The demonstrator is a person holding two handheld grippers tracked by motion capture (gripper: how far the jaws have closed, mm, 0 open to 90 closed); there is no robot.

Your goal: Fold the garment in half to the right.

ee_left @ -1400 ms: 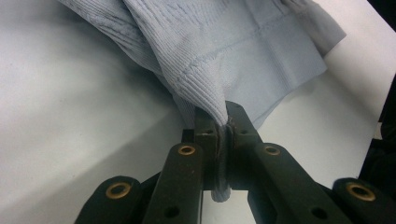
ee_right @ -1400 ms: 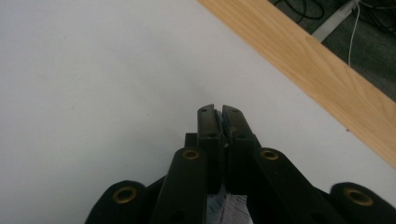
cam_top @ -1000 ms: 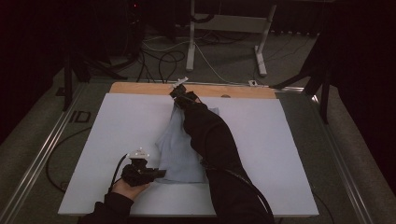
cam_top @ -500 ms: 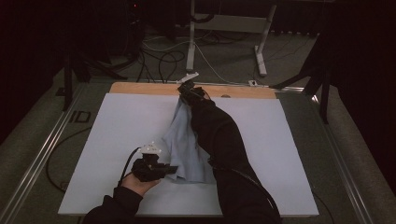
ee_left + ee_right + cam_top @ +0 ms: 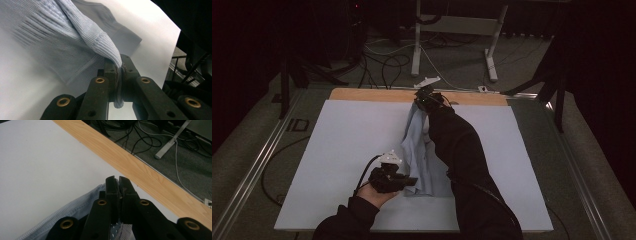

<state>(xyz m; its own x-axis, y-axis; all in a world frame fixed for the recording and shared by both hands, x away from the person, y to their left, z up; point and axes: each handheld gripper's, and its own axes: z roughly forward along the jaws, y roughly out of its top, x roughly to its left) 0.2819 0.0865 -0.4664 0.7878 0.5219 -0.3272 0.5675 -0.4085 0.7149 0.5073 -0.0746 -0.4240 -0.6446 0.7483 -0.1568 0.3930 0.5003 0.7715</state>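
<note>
A pale blue ribbed knit garment (image 5: 416, 150) lies stretched lengthwise along the middle of the white table top (image 5: 337, 145). My left gripper (image 5: 411, 181) is at its near end, shut on a ribbed cuff (image 5: 105, 47) that runs up out of the closed jaws in the left gripper view. My right gripper (image 5: 418, 102) is at the far end by the wooden strip (image 5: 372, 94), shut on the garment's ribbed edge (image 5: 72, 207), which shows under its jaws. The right sleeve hides part of the cloth.
A wooden board edge (image 5: 140, 167) runs along the table's far side. Beyond it are a grey floor with cables (image 5: 382, 60) and a white stand's legs (image 5: 489, 55). Metal rails (image 5: 257, 160) border the table on the left.
My right gripper has carried the garment's far end farther away, up to the wooden strip, stretching the cloth. My left gripper has shifted right and slightly forward with the near end.
</note>
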